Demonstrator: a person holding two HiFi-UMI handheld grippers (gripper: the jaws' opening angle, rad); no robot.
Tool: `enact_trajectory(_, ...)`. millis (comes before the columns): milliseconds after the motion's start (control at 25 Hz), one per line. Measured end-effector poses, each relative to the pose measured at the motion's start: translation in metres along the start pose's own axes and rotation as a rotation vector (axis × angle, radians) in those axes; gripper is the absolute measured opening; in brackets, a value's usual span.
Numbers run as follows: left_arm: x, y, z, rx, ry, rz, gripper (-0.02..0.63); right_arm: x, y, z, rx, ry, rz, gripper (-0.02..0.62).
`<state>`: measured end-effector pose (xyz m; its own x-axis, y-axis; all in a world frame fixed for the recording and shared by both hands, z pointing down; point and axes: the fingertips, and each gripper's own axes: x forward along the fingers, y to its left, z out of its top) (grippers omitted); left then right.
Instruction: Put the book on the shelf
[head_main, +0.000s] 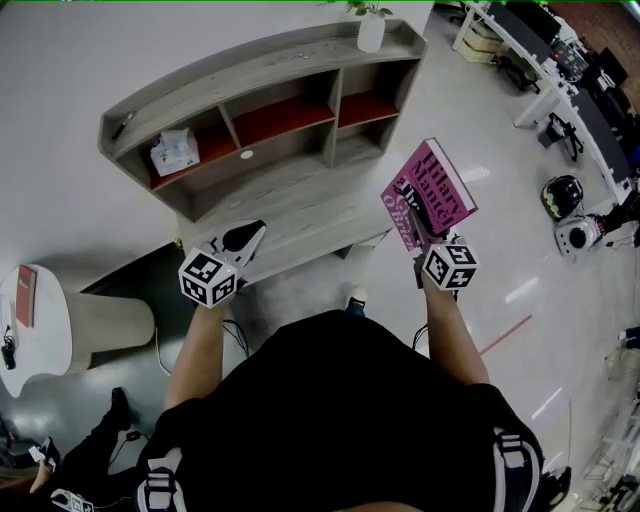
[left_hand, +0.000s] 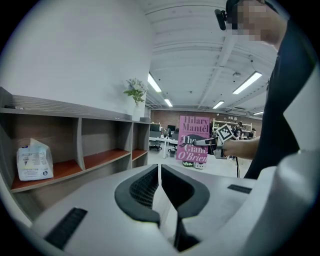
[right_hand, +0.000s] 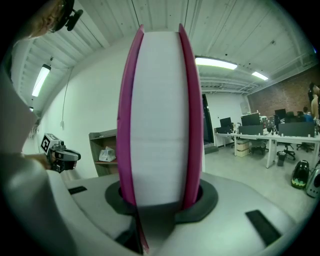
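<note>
The left tool (head_main: 248, 240) is closed with nothing in it, and the wooden shelf (head_main: 240, 62) stands just ahead of it. The right tool (head_main: 428, 245) grips the pink book (head_main: 432, 192), which stands upright between its jaws.

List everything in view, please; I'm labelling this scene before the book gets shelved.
shelf unit: one, grey with red-brown boards, against the wall
book: one, pink, held upright, right of the shelf unit
tissue pack: one, white, left compartment
vase with plant: one, white, on the unit's top, right end
round table: one, white, far left
desks: several, white, far right
left gripper: one, grey, fingers together, empty
right gripper: one, grey, fingers closed on the book
</note>
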<state>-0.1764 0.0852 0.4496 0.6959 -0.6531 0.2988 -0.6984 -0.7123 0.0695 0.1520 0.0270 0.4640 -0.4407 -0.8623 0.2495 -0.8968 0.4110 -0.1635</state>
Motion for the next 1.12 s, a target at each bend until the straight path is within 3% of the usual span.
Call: enact_trajectory(1120, 0.088, 0.019, 0.016, -0.037, 0.026, -0.006, 0.021, 0.063, -0.070, 0.008, -0.005, 0.058, 0.028, 0.150)
